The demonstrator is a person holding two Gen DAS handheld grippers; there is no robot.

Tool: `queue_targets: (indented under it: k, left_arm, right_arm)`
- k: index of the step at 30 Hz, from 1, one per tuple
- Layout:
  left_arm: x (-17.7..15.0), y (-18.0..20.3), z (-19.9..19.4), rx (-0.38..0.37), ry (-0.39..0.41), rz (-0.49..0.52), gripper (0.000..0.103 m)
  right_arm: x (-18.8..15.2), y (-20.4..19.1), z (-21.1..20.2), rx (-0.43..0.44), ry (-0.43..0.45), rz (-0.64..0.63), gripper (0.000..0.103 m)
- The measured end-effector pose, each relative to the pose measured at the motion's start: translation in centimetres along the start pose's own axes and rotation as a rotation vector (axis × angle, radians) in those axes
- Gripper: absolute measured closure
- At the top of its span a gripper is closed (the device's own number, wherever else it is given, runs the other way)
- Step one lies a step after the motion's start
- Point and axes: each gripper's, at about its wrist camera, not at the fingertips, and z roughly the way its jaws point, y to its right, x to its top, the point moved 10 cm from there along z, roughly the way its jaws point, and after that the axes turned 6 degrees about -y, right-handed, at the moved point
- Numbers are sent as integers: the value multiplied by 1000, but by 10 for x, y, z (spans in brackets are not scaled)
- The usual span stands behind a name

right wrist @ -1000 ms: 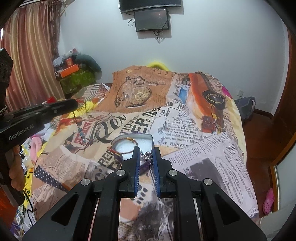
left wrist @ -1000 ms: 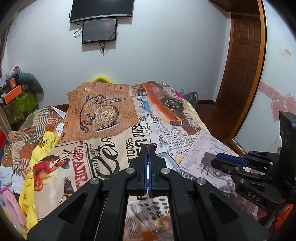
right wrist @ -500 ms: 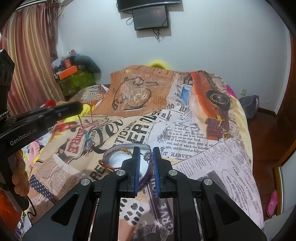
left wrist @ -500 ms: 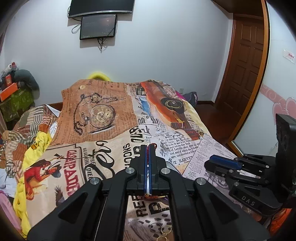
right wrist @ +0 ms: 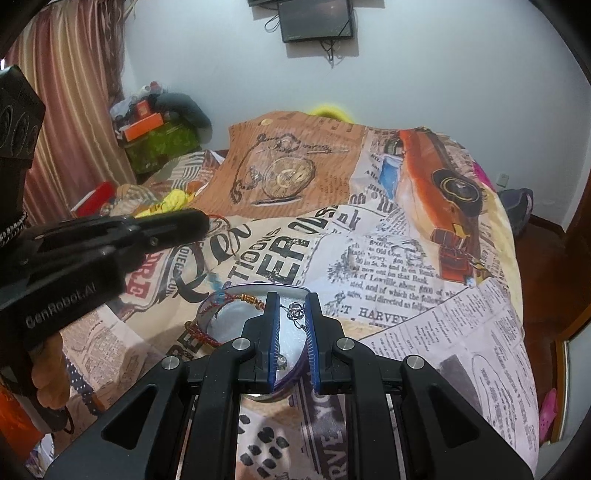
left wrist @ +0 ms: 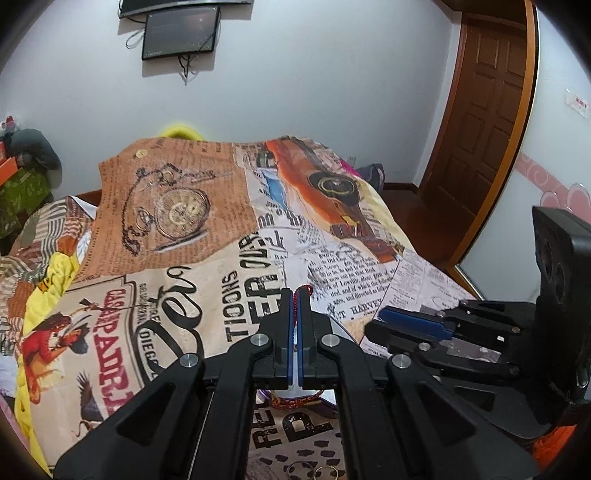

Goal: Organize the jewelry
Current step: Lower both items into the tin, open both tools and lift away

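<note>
Looking along the left gripper (left wrist: 296, 295), the left wrist view shows its blue-padded fingers pressed together on a red cord (left wrist: 295, 301), whose looped end pokes out just past the fingertips. Below the fingers, a stretch of the red braided bracelet (left wrist: 295, 400) lies over the rim of a shallow metal tray (left wrist: 330, 400), most of which is hidden by the gripper's black linkage. Two thin gold rings (left wrist: 325, 472) rest on the printed bedspread (left wrist: 207, 302) at the near edge of the bed, partly cut off by the frame. The right gripper (left wrist: 382, 319) reaches in from the right, over the tray's far side. A dark screen (left wrist: 180, 35) hangs on the white wall and a brown door (left wrist: 484, 122) stands past the bed's right edge. From the right wrist view, the right gripper (right wrist: 290, 304) holds its fingers a little apart, straddling a small silver chain tangle (right wrist: 295, 314) that lies in the tray (right wrist: 236, 317); whether the pads touch the chain cannot be told. The braided bracelet (right wrist: 207, 328) drapes over the tray's left rim, with a blurred turquoise bead strand (right wrist: 215, 282) dangling just above it. The left gripper (right wrist: 205, 225) crosses the view from the left, blocking the bedspread (right wrist: 388, 258) behind it, with striped curtains (right wrist: 74, 92) and a cluttered green box (right wrist: 162, 142) near the bed's far left corner.
</note>
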Motion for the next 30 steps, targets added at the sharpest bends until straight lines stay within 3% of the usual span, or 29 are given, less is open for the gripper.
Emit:
queue_targets:
  k: [14,30]
  left_arm:
    - [-31,-8,32,-17,-122,-7,103]
    - [-41,-12,31,-18,-150,-5,103]
  right_arm:
    - [-9,-8,27,21,-76,-50,91]
    - [-12,-14,34,12,-99,-90,91]
